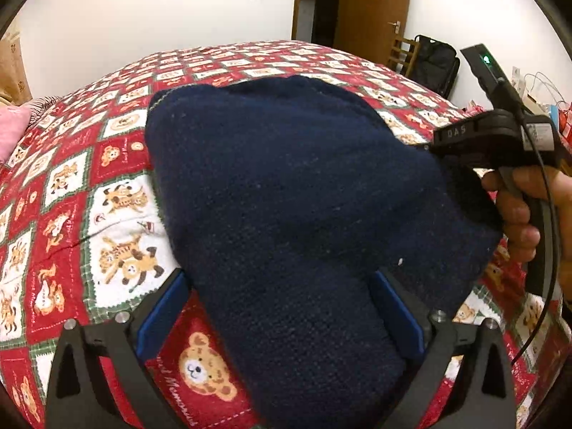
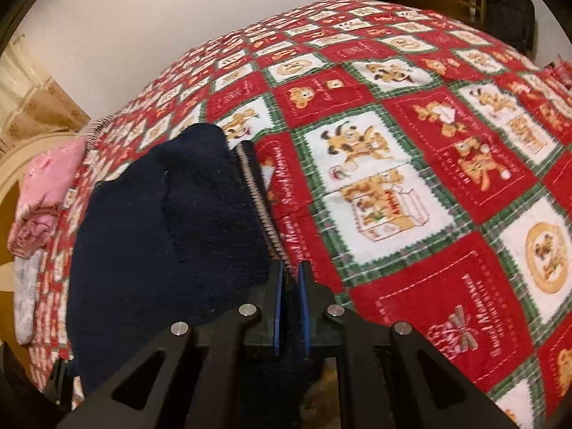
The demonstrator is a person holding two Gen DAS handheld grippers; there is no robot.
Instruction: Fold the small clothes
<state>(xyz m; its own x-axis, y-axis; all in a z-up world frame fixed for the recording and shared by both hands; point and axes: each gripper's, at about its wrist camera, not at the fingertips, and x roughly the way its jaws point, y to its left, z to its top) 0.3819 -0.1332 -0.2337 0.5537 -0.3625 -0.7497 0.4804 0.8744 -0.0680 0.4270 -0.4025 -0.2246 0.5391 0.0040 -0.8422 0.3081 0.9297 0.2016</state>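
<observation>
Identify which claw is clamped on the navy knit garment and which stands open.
The right claw pinches the navy knit garment; the left claw stands open, its blue pads apart.

I count one navy knitted garment (image 1: 286, 193) lying on one red, white and green bear-patterned bedspread (image 1: 71, 186). I hold two grippers: my left gripper (image 1: 282, 307) and my right gripper (image 2: 290, 286). One pink garment (image 2: 53, 178) lies at the bed's edge. One wooden door (image 1: 371, 3) and one black bag (image 1: 438, 60) stand behind.
</observation>
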